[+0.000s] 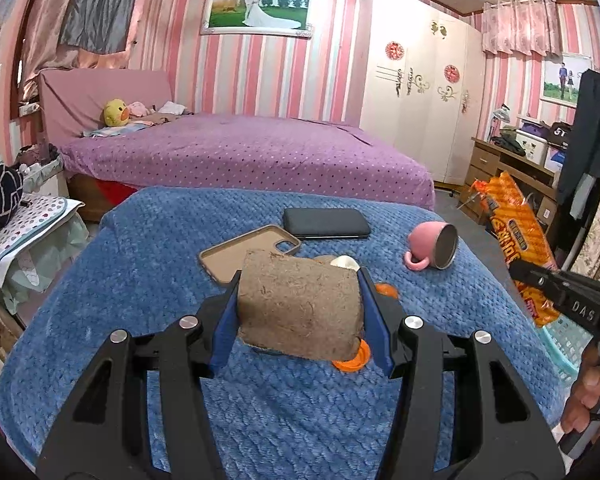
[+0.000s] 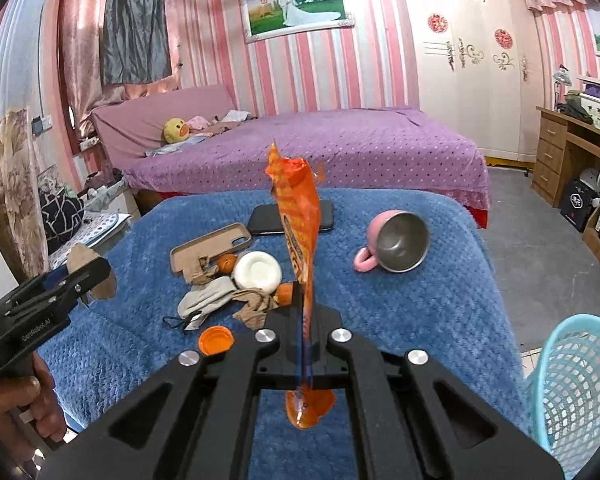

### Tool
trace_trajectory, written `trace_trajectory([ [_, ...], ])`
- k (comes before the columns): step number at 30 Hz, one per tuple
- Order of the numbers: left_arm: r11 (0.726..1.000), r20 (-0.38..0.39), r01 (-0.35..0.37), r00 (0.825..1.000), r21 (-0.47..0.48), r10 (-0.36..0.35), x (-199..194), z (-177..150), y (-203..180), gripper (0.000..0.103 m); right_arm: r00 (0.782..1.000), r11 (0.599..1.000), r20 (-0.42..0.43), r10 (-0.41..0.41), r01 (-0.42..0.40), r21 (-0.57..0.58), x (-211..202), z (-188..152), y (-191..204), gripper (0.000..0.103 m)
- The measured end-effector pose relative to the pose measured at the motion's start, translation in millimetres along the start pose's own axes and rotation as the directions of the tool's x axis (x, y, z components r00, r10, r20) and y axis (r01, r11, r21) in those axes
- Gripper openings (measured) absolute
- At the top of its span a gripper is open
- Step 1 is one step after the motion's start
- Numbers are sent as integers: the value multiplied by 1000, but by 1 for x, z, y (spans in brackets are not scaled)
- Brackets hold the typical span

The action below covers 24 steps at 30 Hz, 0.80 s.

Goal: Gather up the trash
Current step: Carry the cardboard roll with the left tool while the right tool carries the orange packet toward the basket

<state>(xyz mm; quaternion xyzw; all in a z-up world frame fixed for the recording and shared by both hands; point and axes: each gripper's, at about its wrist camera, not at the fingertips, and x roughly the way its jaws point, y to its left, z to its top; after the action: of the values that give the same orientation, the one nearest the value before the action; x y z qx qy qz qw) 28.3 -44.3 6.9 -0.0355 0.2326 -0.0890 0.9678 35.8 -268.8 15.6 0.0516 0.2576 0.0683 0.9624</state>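
My left gripper (image 1: 300, 280) is shut on a flattened brown cardboard tube (image 1: 296, 312), held just above the blue blanket (image 1: 140, 280). From the right wrist it shows at the left edge as the left gripper (image 2: 94, 276) with the tube (image 2: 80, 258). My right gripper (image 2: 302, 292) is shut on a long orange snack wrapper (image 2: 296, 208) that stands upright between the fingers. The left wrist view has this right gripper (image 1: 520, 272) and wrapper (image 1: 512, 224) at the far right. Orange caps (image 2: 216, 340), a white lid (image 2: 258, 272) and crumpled socks (image 2: 212, 300) lie on the blanket.
A phone case (image 2: 212, 248), a black phone (image 1: 326, 223) and a pink mug (image 2: 396, 242) on its side also lie on the blanket. A teal mesh basket (image 2: 576, 380) stands low at the right. A purple bed (image 1: 240, 156) is behind, a desk (image 2: 572, 152) to the right.
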Motion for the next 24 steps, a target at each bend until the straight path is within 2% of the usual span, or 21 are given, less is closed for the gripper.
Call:
trace_trajectory([
  [18, 998, 21, 53, 998, 34, -54, -7, -2, -39, 53, 997, 996, 38, -65, 62, 63, -34, 4, -53, 1],
  [24, 996, 20, 72, 997, 45, -73, -7, -3, -54, 53, 990, 992, 68, -120, 117, 51, -43, 6, -59, 1],
])
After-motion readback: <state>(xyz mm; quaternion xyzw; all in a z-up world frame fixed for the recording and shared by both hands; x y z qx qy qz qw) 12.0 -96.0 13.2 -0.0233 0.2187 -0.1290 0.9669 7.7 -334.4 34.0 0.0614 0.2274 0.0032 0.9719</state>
